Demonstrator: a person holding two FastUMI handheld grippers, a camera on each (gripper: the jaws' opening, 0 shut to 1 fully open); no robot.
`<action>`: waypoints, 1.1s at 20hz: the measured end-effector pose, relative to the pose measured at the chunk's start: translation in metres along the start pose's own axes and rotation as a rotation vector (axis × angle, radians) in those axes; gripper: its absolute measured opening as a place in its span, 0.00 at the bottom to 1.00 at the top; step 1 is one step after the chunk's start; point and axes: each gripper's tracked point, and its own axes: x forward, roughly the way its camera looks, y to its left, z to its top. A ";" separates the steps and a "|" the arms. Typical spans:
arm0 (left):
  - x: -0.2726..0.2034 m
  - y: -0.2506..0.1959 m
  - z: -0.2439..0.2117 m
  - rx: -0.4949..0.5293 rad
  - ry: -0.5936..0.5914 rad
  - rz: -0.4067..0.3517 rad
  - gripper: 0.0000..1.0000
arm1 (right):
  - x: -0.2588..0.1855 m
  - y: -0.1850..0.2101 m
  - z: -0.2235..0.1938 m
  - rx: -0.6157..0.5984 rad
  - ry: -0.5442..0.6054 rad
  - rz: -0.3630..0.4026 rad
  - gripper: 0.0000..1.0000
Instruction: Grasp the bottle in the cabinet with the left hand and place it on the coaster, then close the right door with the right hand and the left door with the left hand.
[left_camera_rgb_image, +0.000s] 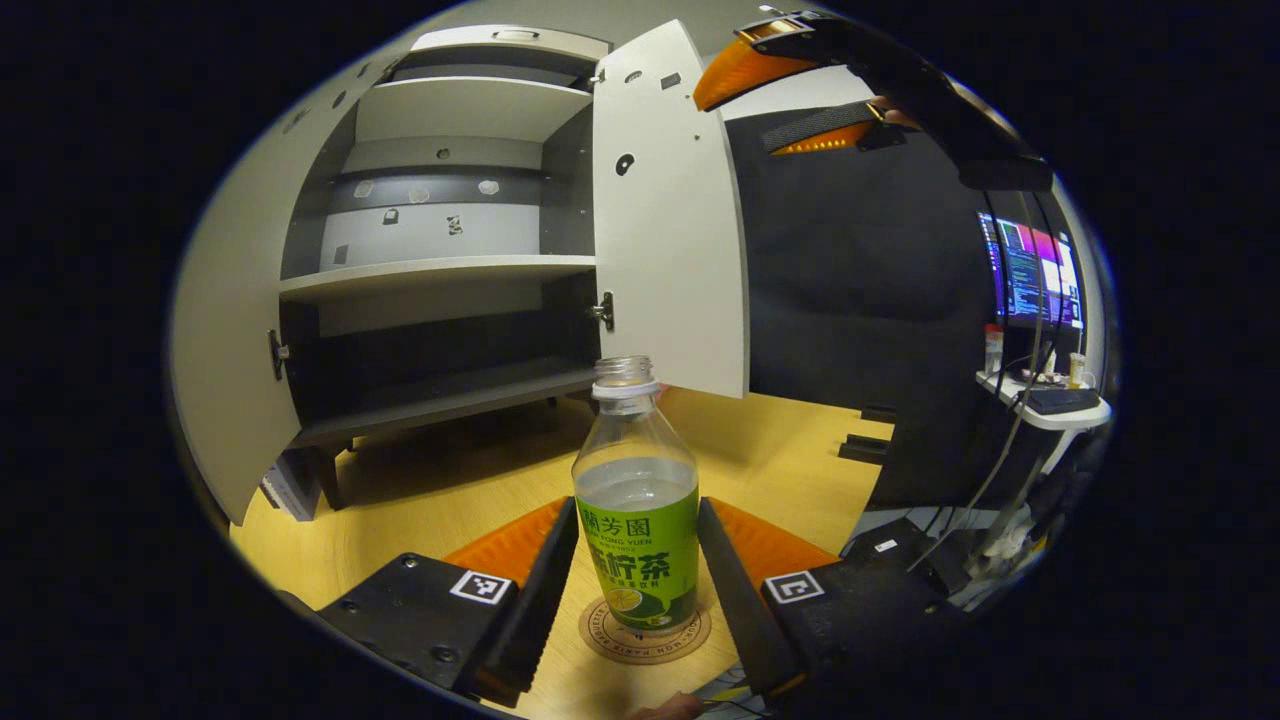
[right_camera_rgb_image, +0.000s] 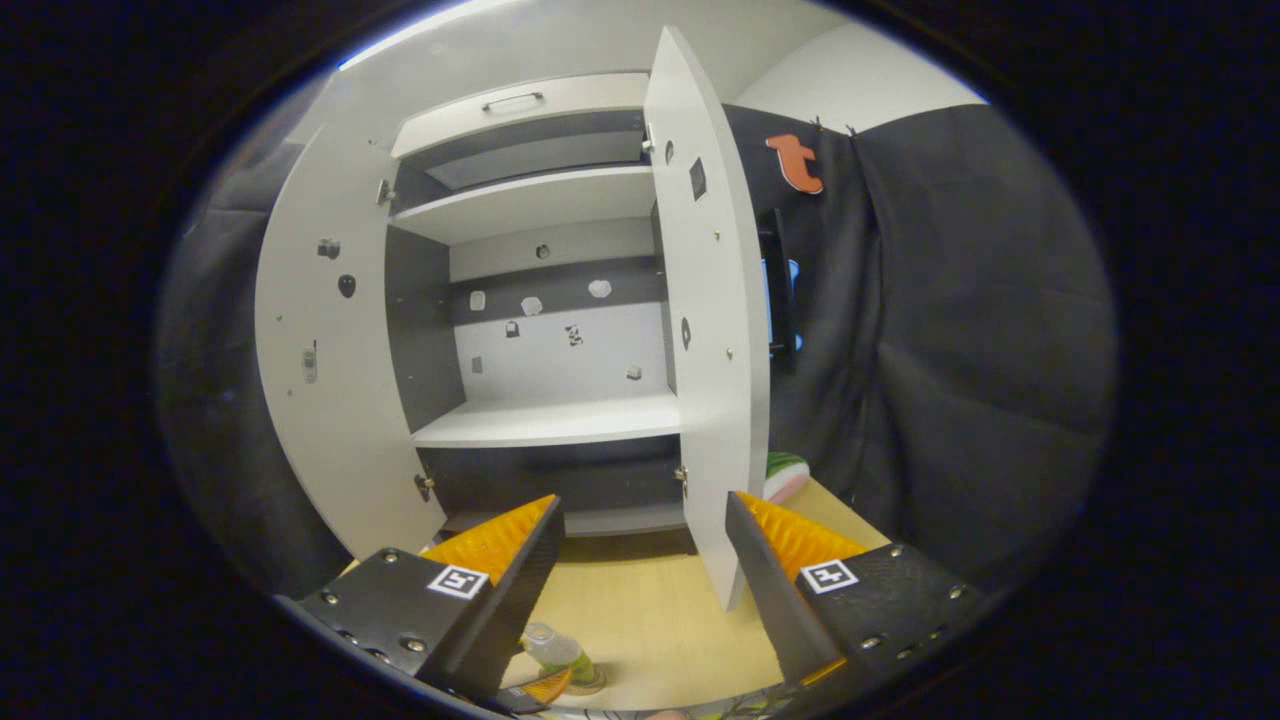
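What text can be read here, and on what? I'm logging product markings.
bottle, green label: large print, but labels are not quoted here.
coaster: a ring of lettering, too blurred to read.
monitor: text too small to read.
Nothing else carries readable words.

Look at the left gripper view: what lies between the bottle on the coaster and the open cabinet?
Only bare wooden tabletop lies between the bottle, standing on its coaster, and the cabinet.
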 end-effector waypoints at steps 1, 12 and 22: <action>-0.002 -0.002 -0.001 0.000 0.004 -0.005 0.77 | -0.001 0.001 0.002 -0.002 -0.007 0.002 0.98; -0.030 0.009 0.042 -0.040 0.031 -0.031 0.88 | -0.018 -0.008 0.025 -0.040 -0.060 -0.012 0.98; -0.052 0.043 0.192 -0.198 -0.087 0.154 0.96 | -0.005 -0.081 0.086 -0.072 -0.135 0.011 0.98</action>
